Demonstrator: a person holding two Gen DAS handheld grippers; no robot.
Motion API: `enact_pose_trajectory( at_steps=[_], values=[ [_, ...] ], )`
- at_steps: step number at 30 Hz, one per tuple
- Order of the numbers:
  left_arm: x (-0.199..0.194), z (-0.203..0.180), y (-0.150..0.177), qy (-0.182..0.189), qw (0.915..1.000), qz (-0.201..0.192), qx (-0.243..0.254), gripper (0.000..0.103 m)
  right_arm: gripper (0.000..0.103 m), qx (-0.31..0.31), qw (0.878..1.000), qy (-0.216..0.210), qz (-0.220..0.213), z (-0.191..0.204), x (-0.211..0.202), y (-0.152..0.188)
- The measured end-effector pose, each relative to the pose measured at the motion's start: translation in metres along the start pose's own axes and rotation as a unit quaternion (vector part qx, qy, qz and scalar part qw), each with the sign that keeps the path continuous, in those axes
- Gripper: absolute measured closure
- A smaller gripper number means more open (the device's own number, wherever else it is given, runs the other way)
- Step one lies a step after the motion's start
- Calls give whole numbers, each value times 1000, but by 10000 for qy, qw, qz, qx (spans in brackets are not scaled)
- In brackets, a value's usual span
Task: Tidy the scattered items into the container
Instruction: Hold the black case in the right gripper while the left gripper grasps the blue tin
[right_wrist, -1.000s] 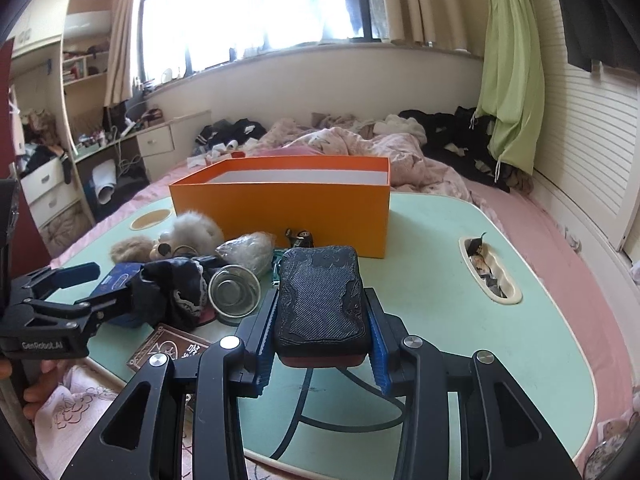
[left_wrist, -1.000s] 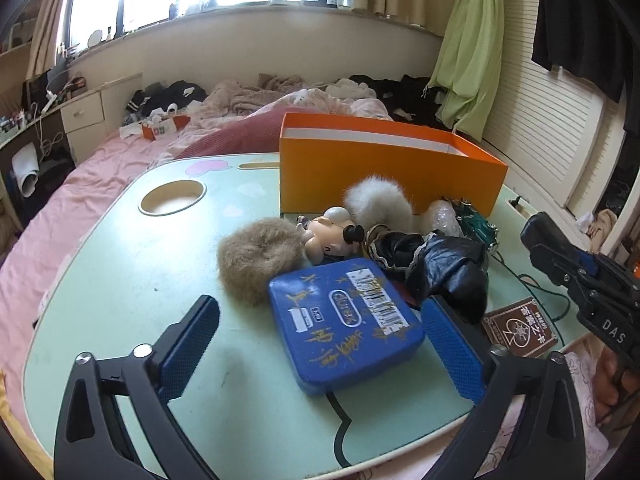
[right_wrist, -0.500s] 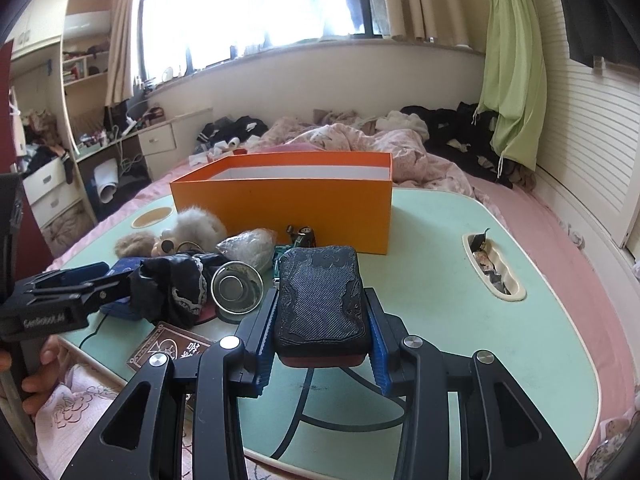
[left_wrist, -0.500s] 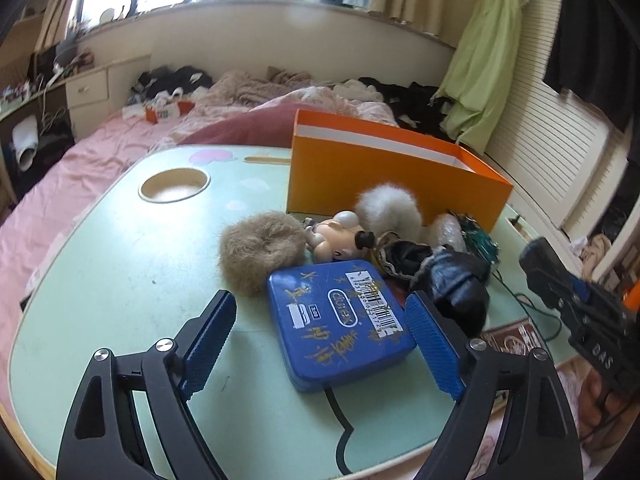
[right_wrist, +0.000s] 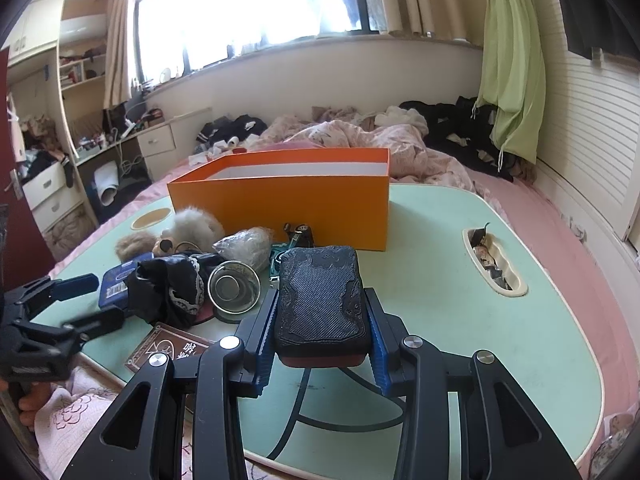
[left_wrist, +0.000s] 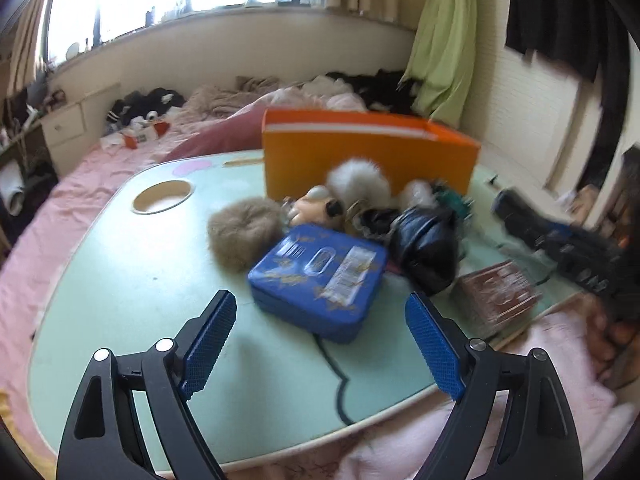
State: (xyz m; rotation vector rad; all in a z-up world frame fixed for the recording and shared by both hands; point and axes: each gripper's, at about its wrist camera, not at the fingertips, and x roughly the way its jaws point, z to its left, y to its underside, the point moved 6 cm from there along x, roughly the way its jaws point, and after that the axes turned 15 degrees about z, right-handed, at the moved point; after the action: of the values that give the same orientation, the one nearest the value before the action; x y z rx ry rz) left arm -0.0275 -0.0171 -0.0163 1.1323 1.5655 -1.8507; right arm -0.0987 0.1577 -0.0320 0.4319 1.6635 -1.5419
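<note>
An open orange box stands on the pale green table; it also shows in the left wrist view. My right gripper is shut on a black textured case, held above the table in front of the box. My left gripper is open and empty, just short of a blue tin. Scattered near the box are a brown fluffy ball, a white fluffy ball, a mouse doll, a black cloth and a glass cup.
A brown card pack lies at the table's near edge. A black cable runs across the table front. The table has a round cup hole and an oblong slot. Pink bedding surrounds the table.
My left gripper has pulled back and lifted a little from the blue tin, its view blurred by motion. My right gripper keeps the black case almost still.
</note>
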Motion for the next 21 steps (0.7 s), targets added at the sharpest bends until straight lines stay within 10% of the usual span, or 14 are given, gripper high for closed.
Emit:
enact_pose_trajectory(
  at_steps=[21],
  values=[
    [28,0,-20,-421,9983,371,142,20,64,84,9999,-85,61,4,0,5]
  ],
)
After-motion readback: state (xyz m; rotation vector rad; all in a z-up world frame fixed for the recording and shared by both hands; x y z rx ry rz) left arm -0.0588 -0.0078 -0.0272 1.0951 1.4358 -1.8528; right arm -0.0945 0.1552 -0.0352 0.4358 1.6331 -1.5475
